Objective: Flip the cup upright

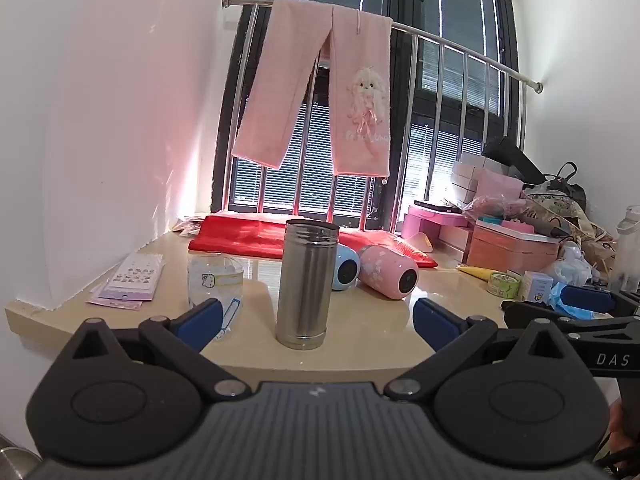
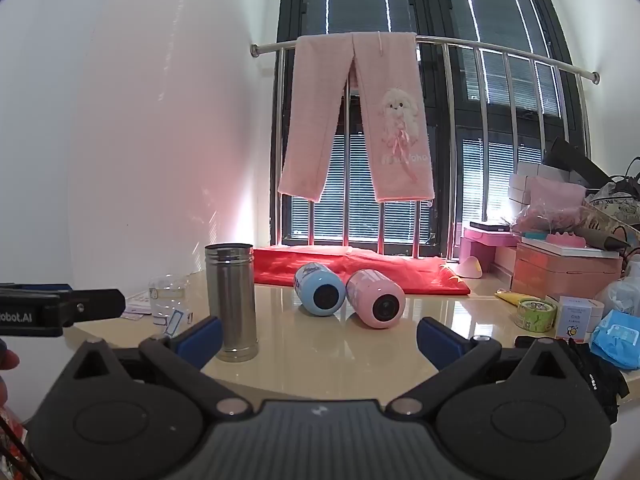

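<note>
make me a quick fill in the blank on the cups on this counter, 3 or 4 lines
1. The steel cup stands ____ on the counter.
2. The blue cup and the pink cup both lie on their ____.
3. The pink cup lies to the ____ of the blue cup.
4. The left gripper and the right gripper are both ____, holding nothing.

Missing words: upright; sides; right; open
</note>
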`<action>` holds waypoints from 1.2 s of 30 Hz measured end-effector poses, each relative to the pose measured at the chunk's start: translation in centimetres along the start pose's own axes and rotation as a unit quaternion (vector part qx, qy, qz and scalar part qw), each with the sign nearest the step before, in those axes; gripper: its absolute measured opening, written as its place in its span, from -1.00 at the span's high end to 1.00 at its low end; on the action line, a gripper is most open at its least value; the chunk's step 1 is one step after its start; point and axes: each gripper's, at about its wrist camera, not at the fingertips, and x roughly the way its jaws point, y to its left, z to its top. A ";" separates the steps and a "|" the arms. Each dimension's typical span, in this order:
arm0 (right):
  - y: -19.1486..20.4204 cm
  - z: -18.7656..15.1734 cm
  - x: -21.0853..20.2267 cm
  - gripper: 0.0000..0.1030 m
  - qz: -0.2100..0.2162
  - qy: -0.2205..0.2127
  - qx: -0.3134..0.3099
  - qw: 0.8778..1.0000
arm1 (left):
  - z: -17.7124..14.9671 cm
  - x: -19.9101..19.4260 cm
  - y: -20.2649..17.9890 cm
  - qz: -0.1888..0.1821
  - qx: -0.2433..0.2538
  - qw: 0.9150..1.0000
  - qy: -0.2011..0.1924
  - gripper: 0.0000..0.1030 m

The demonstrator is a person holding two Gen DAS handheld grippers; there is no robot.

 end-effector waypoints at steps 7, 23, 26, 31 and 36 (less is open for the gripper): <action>0.0 0.0 0.0 -1.00 0.001 0.001 0.000 1.000 | 0.0 -0.1 -0.2 0.000 -0.001 1.000 0.000 -1.00; 0.0 -0.2 -0.1 -1.00 0.001 0.001 0.002 1.000 | -0.2 0.0 -0.2 -0.001 -0.002 1.000 0.001 -1.00; 0.1 -0.2 0.0 -1.00 0.000 0.001 0.002 1.000 | -0.1 0.0 -0.2 -0.001 -0.002 1.000 0.001 -1.00; 0.1 -0.3 0.0 -1.00 0.001 0.001 0.002 1.000 | -0.1 0.0 -0.1 -0.001 -0.002 1.000 0.001 -1.00; 0.0 -0.3 0.0 -1.00 0.001 0.001 0.002 1.000 | -0.2 0.0 -0.2 0.000 -0.002 1.000 0.001 -1.00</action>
